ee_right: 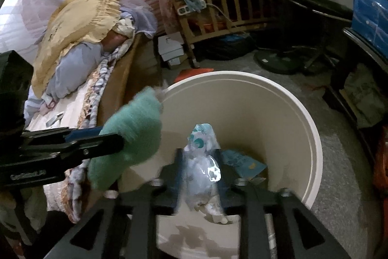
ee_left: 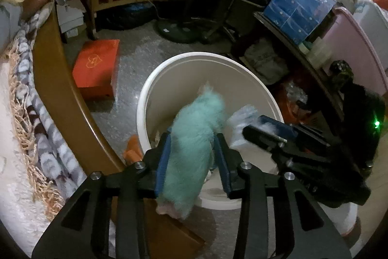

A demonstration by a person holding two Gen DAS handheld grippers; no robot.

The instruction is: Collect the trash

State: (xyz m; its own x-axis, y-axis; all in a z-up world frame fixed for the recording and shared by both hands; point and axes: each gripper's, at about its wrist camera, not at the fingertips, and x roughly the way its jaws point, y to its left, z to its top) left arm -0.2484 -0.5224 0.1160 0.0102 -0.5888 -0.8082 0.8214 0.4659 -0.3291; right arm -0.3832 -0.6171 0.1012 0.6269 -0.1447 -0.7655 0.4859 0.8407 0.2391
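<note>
We angle both grippers down over the round white plastic bin (ee_left: 169, 79) on the floor beside the bed (ee_left: 21, 149). The left gripper (ee_left: 191, 159), jaws released, brackets the fuzzy mint-green bundle (ee_left: 194, 142), whose long axis points into the bin. The right gripper (ee_right: 200, 174), jaws also released, brackets the upright crinkled clear plastic bag (ee_right: 203, 162).
</note>
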